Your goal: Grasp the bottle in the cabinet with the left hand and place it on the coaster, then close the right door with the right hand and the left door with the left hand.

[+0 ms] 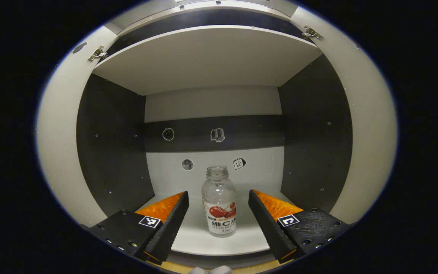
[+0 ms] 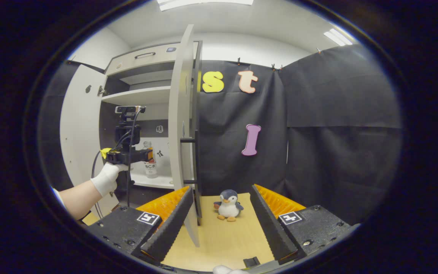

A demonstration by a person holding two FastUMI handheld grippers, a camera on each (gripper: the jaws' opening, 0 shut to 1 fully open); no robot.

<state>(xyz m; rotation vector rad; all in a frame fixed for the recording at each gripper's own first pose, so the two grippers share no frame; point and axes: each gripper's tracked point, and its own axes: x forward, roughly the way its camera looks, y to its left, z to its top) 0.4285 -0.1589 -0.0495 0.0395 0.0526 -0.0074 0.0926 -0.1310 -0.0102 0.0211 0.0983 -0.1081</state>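
Left hand-held gripper (image 1: 218,198) wide open, empty, fingers flanking upright bottle (image 1: 219,201), not touching

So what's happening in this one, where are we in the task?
A person is reaching the left gripper into the open cabinet, fingers spread to either side of the bottle, which stands upright on the lower shelf and is not yet gripped. In the right gripper view, a gloved hand holds that gripper at the cabinet. The right gripper waits open above the table, near the right door, which stands open, and a toy penguin.
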